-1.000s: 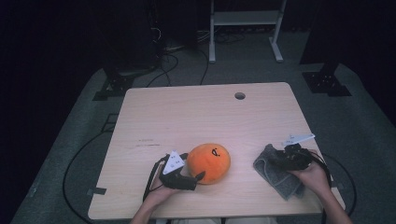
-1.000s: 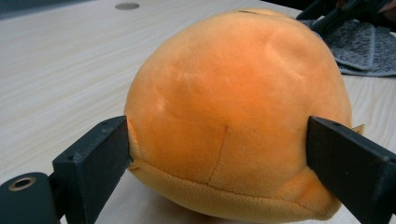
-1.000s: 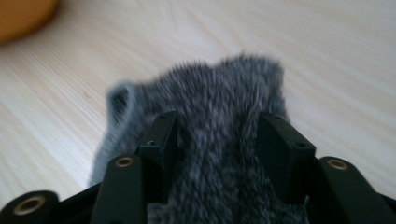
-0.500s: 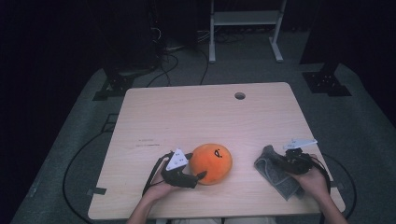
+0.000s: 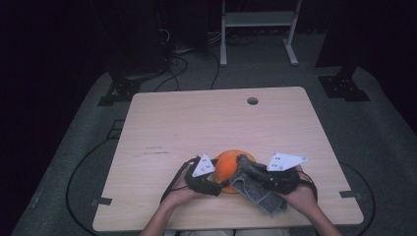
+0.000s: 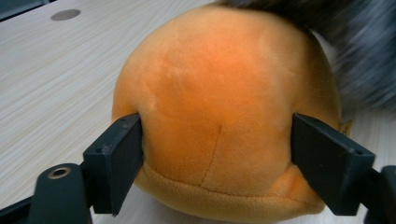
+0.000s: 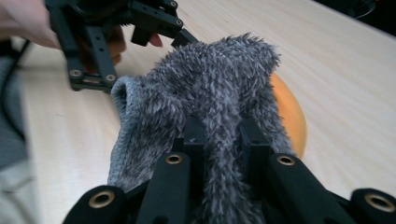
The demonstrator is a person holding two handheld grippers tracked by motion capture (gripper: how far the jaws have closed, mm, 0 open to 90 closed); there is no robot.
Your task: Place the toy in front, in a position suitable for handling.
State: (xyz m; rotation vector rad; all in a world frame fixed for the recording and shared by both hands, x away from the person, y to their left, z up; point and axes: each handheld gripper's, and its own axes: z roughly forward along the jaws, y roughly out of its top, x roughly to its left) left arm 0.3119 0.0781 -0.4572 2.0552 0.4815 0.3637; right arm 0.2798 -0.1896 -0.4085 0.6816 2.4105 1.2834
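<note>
Plush orange ball (image 6: pixel 224 116) braced on table (image 5: pixel 206 123) between left gripper (image 6: pixel 217 161) jaws, probably steadying it; right gripper (image 7: pixel 222 140) pinches fuzzy grey cloth (image 7: pixel 210 88), draping it against ball.

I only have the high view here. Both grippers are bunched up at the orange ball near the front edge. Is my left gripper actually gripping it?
Observer: Yes. In the left gripper view its two black jaws press into opposite sides of the round orange plush ball, denting the fabric.
Operator: And the right gripper, what has it got?
Observer: The right gripper is shut on a fold of the fuzzy grey knitted sock; the pile bulges up between its jaws.
Operator: Is the sock's opening facing the ball?
Observer: The right gripper view shows the ribbed cuff on the side toward the left gripper, with the ball behind the sock.
</note>
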